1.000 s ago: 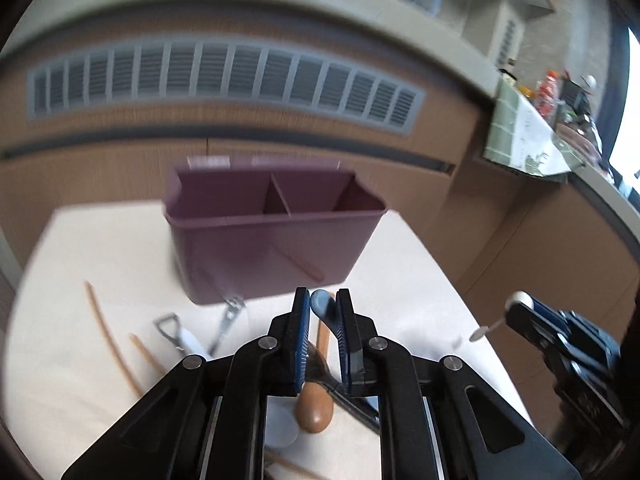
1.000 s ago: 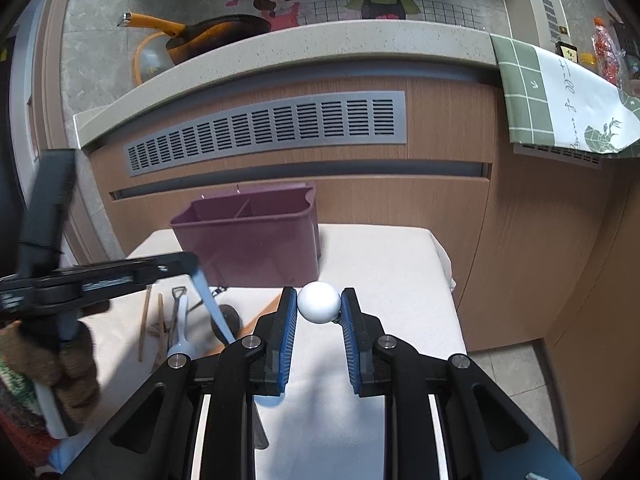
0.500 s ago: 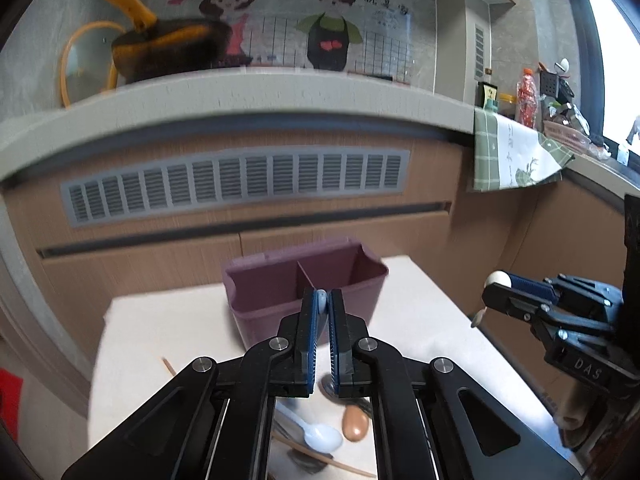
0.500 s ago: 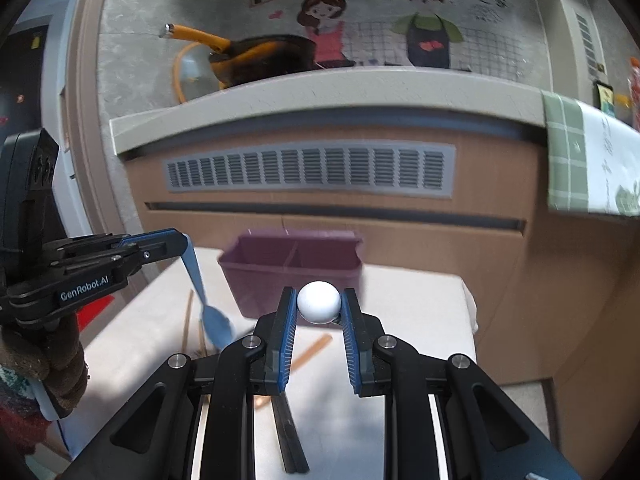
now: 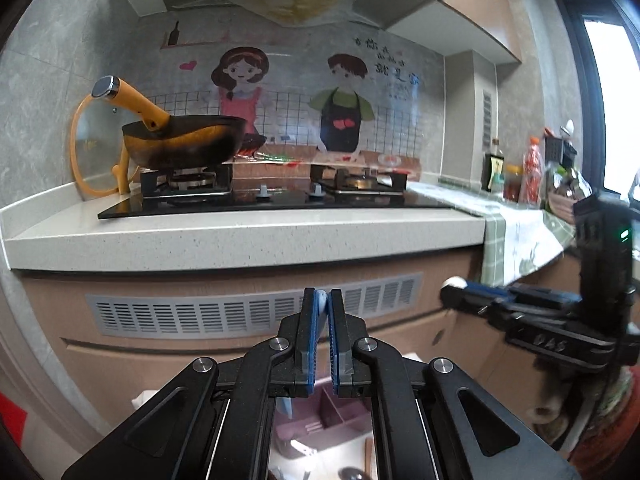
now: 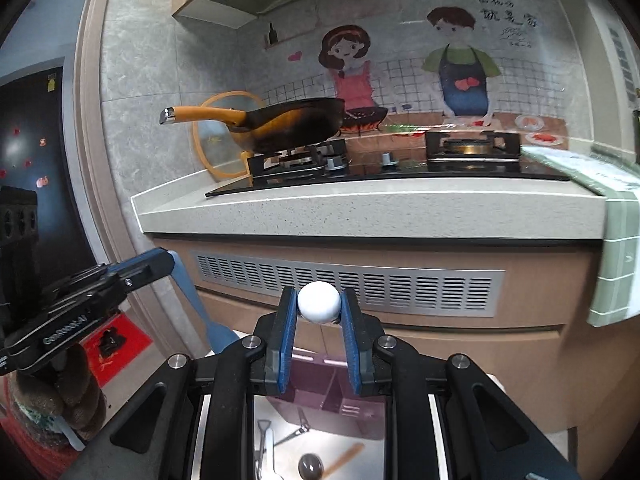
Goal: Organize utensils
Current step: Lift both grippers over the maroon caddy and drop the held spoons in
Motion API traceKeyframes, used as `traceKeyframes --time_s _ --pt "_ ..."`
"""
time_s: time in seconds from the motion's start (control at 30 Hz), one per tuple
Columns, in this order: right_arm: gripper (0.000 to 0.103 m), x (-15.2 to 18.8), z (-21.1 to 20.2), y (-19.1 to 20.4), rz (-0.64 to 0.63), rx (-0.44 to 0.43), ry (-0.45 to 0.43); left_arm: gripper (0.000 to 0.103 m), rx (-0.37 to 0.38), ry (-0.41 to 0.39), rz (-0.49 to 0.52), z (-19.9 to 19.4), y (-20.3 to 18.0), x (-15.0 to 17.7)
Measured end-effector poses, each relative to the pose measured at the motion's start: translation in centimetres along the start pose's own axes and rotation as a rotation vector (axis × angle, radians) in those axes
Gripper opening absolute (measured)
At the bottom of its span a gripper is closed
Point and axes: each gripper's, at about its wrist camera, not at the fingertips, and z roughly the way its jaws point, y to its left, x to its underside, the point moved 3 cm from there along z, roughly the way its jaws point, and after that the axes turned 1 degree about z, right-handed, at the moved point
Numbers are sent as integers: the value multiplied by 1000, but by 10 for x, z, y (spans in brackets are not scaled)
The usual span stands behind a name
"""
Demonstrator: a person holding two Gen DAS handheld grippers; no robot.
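The left hand-held gripper (image 5: 323, 300) is clamped tight on a blue spoon (image 6: 200, 304) that hangs down from its jaws. The right hand-held gripper (image 6: 319, 308), part-open, pinches the white ball end of a utensil (image 6: 319, 302). Both are held high above the purple divided caddy (image 6: 340, 404) on the low counter (image 6: 360, 460). Neither piece is dropped in yet. Tongs (image 6: 294, 432), a dark spoon (image 6: 310, 467) and a wooden stick (image 6: 346, 456) lie loose nearer, left to sort. Nothing blocks the caddy's open top.
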Motion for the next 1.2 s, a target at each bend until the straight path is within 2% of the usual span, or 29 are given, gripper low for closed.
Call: traceKeyframes --time_s 0.2,0.5,0.83,0.93,1.03,1.13,1.2 --pt "20 20 51 -8 47 -71 48 5 25 39 -18 39 11 14" --pt "20 65 117 -35 128 -91 170 5 74 153 -108 104 30 52" --pt "21 101 138 -52 168 -71 254 5 110 266 -175 136 34 88" --pt "23 108 136 -50 150 -23 260 7 145 331 -192 143 33 99" --pt "23 107 122 -51 126 15 205 7 123 320 -160 138 30 104" --pt "23 105 99 -49 79 66 151 7 71 248 -125 117 32 104" --pt "23 107 84 -44 28 104 126 8 10 169 -100 94 34 107"
